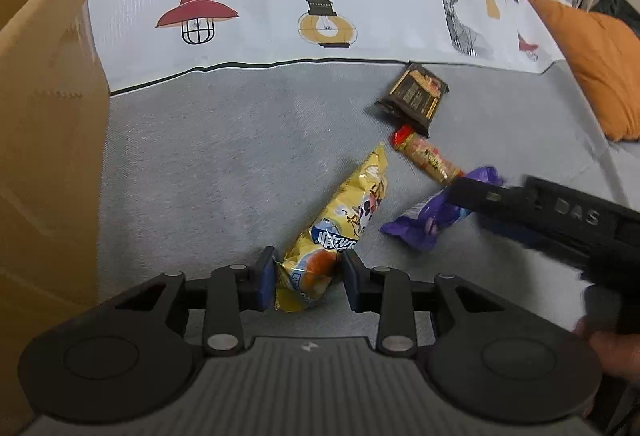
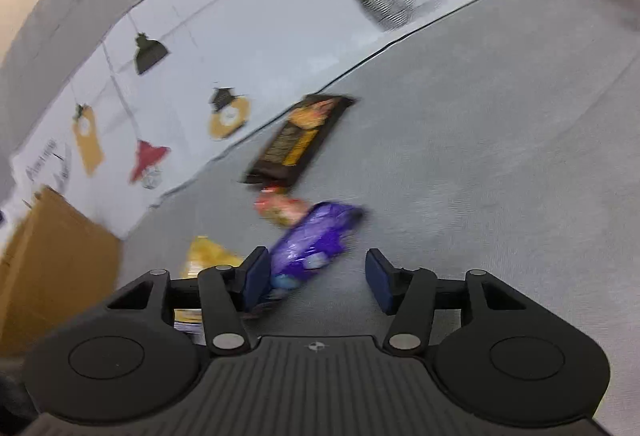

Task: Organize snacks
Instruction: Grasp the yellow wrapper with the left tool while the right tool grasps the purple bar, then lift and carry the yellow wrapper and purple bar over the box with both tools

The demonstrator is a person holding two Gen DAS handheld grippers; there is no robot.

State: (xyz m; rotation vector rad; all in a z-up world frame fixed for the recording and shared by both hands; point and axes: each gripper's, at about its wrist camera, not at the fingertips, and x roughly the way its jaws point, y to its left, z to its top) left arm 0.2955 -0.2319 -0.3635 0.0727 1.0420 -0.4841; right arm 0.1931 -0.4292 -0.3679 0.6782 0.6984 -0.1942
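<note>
The left gripper (image 1: 308, 278) pinches the yellow bag (image 1: 340, 228) on the grey sofa (image 1: 200, 163). The right gripper (image 2: 316, 276) straddles the purple pack (image 2: 312, 240), fingers apart, only one touching. Next, I judge: close right, then carry both to the box (image 1: 44, 139).

The left gripper (image 1: 308, 278) is a matt black plastic tool: two round housings sit at the lower corners of the frame, a grey ribbed plate with a small emblem lies between them, and jointed black link arms with silver rivets carry dark blue rubber pads (image 1: 265, 276). The right gripper (image 2: 316, 278) has the same build. Seen from the side at the right of the left view, its black body bears raised letters "DAS".
</note>
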